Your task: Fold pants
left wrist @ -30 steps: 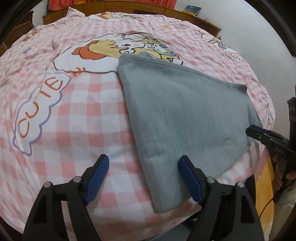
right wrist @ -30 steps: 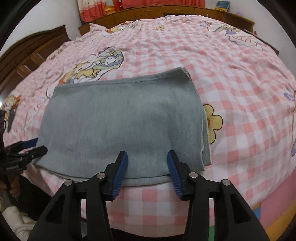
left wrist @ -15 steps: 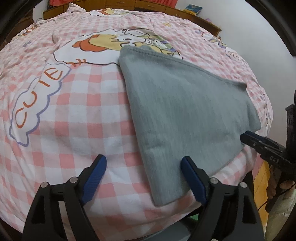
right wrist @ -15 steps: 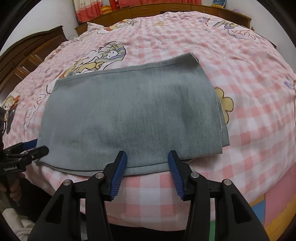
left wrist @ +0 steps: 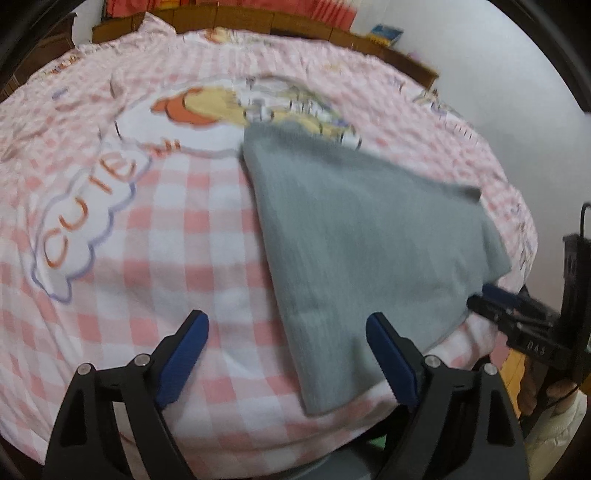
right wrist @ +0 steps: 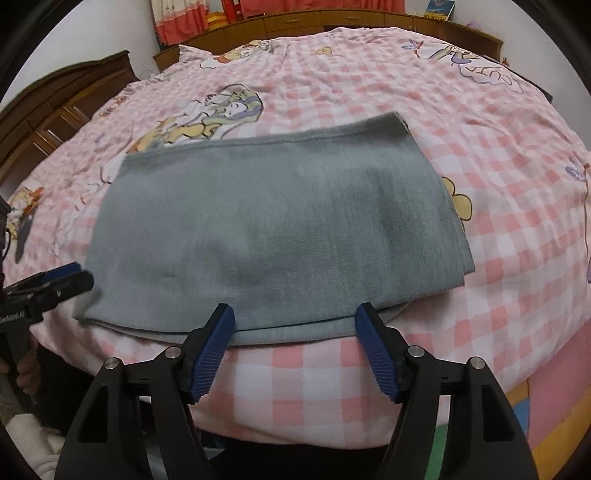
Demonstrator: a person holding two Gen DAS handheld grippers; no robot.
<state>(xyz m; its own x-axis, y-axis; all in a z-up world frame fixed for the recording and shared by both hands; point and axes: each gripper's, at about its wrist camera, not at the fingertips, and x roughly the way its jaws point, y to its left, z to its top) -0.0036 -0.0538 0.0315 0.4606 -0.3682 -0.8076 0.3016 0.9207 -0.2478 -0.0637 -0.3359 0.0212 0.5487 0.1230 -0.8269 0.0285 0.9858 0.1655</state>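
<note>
The grey pants (right wrist: 273,236) lie folded into a flat rectangle on the pink checked bed, near its front edge. They also show in the left wrist view (left wrist: 365,251). My left gripper (left wrist: 288,328) is open and empty, just before the pants' left corner; it also shows in the right wrist view (right wrist: 55,280). My right gripper (right wrist: 295,321) is open and empty, its fingertips at the pants' near edge; it also shows in the left wrist view (left wrist: 495,302).
The bed sheet (right wrist: 480,147) has cartoon prints and the word CUTE (left wrist: 92,210). A wooden headboard (right wrist: 332,18) runs along the far side, a dark wooden wardrobe (right wrist: 48,107) stands at the left. The bed's front edge drops off right under both grippers.
Both grippers have edged closer to the pants' near edge and stayed open. The left wrist view is blurred from motion. The pants have not moved.
</note>
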